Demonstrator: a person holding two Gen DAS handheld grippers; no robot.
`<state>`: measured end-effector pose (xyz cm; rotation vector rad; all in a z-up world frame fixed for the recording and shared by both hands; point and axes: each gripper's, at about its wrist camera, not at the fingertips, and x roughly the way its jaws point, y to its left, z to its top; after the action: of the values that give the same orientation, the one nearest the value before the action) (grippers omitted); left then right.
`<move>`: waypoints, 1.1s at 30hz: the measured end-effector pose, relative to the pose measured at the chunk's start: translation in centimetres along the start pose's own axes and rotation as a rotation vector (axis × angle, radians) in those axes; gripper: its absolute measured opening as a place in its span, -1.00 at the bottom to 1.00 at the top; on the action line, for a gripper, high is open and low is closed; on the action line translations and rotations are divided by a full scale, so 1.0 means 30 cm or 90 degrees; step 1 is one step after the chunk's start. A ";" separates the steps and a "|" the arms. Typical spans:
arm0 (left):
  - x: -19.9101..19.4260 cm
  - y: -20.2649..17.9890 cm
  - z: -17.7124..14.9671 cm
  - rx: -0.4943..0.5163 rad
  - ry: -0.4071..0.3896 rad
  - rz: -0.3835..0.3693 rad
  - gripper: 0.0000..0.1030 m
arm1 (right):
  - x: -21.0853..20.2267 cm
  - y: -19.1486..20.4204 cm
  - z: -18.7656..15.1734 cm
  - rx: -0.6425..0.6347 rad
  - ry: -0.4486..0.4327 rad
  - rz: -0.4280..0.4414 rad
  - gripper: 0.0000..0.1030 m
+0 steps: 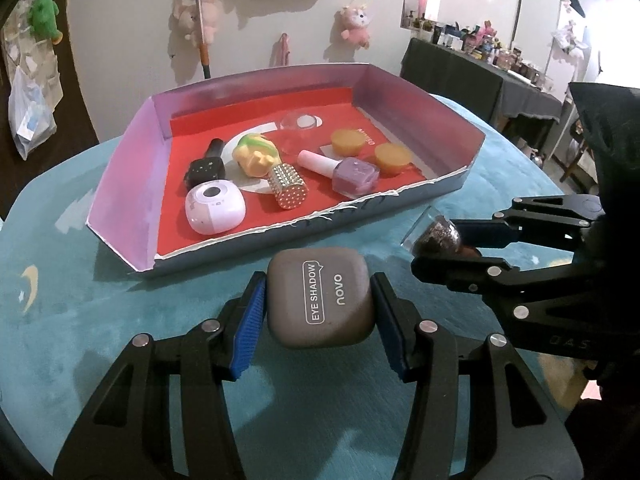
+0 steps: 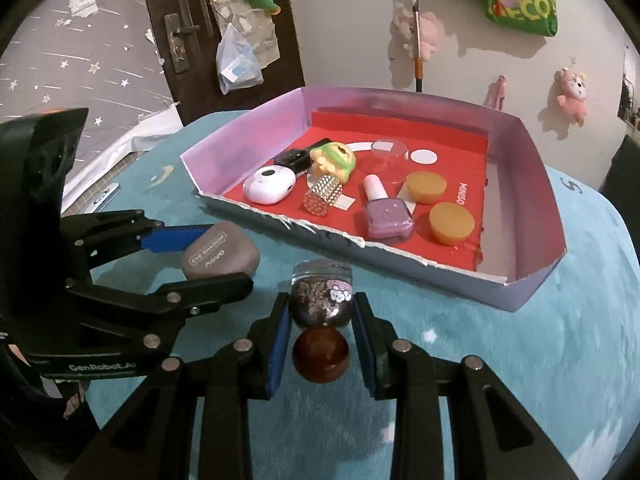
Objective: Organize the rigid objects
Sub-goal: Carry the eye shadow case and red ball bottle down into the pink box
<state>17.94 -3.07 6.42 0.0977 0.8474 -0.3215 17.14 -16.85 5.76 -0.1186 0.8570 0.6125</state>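
Left wrist view: over a teal surface (image 1: 80, 320) beside a toy-hung wall, the left claw (image 1: 320, 312) pinches a grey eyeshadow case (image 1: 322, 306) just short of the red-floored tray (image 1: 124, 184) holding a purple polish bottle (image 1: 354, 174). Right wrist view: the right claw (image 2: 322, 320) clamps a glitter bottle (image 2: 322, 300) before the tray's torn front edge, with a white case (image 2: 270, 185) and orange lids (image 2: 452, 223) lying inside.

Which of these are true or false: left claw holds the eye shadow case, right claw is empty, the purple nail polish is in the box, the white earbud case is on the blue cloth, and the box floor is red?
1. The left claw grips the grey rounded eye shadow case. True.
2. The right claw is empty. False: it holds a dark glittery glass bottle.
3. The purple square nail polish bottle lies inside the cardboard box. True.
4. The white rounded earbud case sits on the blue fuzzy cloth. False: it is in the box.
5. The box floor is red. True.
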 end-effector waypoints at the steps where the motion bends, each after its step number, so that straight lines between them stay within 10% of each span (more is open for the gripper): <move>1: -0.003 -0.003 0.000 0.000 0.000 0.000 -0.03 | -0.001 -0.002 -0.003 0.002 0.001 0.000 -0.36; 17: 0.031 0.005 0.368 0.047 -0.020 -0.095 -0.03 | -0.107 -0.197 0.222 0.078 -0.058 -0.041 -0.36; 33: 0.428 0.034 0.692 0.053 0.116 -0.128 -0.03 | 0.137 -0.376 0.398 0.105 0.064 -0.092 -0.36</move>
<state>41.13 -9.58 10.45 0.1206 1.0280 -0.5427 33.41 -20.24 9.02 -0.0609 0.9846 0.4014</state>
